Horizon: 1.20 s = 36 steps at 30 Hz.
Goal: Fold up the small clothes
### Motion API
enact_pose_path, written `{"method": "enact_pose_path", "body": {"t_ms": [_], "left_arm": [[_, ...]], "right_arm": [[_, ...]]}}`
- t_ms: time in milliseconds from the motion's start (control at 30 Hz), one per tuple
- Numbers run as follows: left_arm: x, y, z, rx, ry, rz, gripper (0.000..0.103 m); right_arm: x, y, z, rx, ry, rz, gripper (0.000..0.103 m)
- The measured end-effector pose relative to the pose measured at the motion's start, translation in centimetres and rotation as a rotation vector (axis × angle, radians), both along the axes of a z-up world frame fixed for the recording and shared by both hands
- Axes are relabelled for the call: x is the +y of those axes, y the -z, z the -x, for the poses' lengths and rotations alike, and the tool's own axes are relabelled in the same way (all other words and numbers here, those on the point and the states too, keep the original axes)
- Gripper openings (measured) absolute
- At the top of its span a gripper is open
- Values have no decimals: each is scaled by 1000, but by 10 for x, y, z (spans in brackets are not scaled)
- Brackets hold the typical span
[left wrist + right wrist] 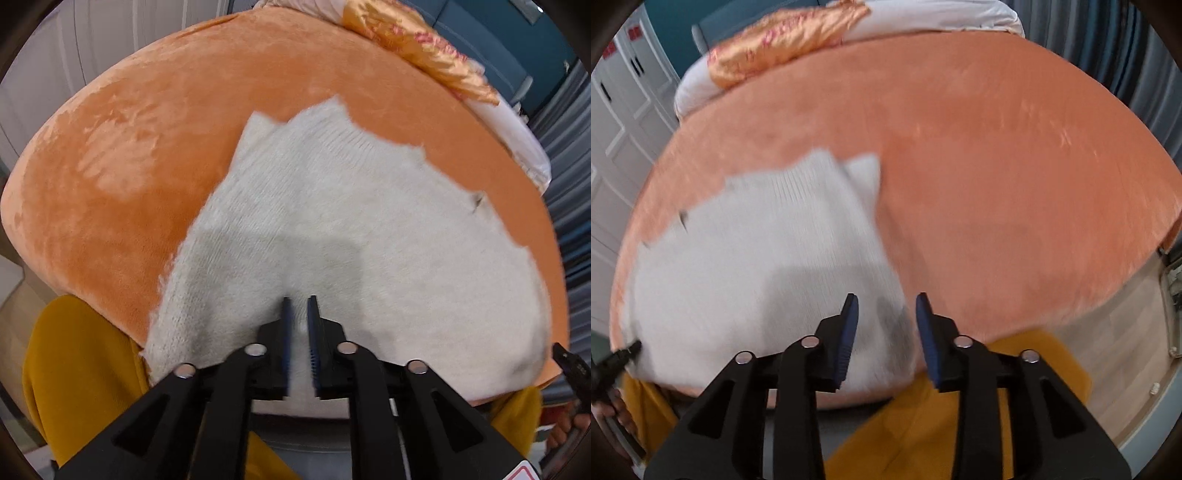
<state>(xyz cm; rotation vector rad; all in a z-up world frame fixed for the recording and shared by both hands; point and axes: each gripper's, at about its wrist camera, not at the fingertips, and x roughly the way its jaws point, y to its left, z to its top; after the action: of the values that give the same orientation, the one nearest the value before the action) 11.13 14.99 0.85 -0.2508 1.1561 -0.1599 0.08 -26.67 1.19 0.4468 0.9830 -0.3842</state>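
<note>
A cream knitted garment [332,229] lies spread flat on an orange plush bed cover [129,155]. My left gripper [299,302] hovers over the garment's near edge, its blue-padded jaws a narrow gap apart with nothing between them. In the right wrist view the same garment [757,251] lies to the left on the orange cover [1015,184]. My right gripper [886,301] is open and empty above the garment's near right corner. The tip of the left gripper [631,349] shows at the far left. The right gripper's tip [565,356] shows at the left view's right edge.
A shiny orange-gold pillow [417,48] and white bedding [942,14] lie at the head of the bed. The person's mustard-yellow trousers [81,369] are at the bed's near edge. White wardrobe doors [617,122], grey curtains [1108,40] and wooden floor [1126,332] surround the bed.
</note>
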Motion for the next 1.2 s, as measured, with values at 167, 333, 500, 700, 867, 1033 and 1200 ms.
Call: {"method": "enact_pose_path", "body": {"t_ms": [167, 333, 500, 700, 867, 1033, 1200], "left_arm": [[-1, -32, -32, -106, -22, -4, 65], [4, -19, -88, -78, -51, 31, 72], [-2, 9, -131, 1, -34, 19, 55], [1, -10, -135, -72, -37, 11, 5], [6, 27, -148, 5, -76, -46, 6], [2, 25, -144, -7, -96, -45, 13], [1, -13, -106, -99, -44, -53, 30]], "right_arm": [[-8, -10, -42, -57, -41, -20, 53], [-5, 3, -100, -59, -66, -10, 70], [-6, 32, -144, 47, -115, -47, 20], [-23, -37, -112, -275, -56, -42, 6], [-60, 51, -127, 16, 40, -74, 6], [-46, 42, -124, 7, 55, -14, 16], [5, -21, -78, -172, 22, 52, 19]]}}
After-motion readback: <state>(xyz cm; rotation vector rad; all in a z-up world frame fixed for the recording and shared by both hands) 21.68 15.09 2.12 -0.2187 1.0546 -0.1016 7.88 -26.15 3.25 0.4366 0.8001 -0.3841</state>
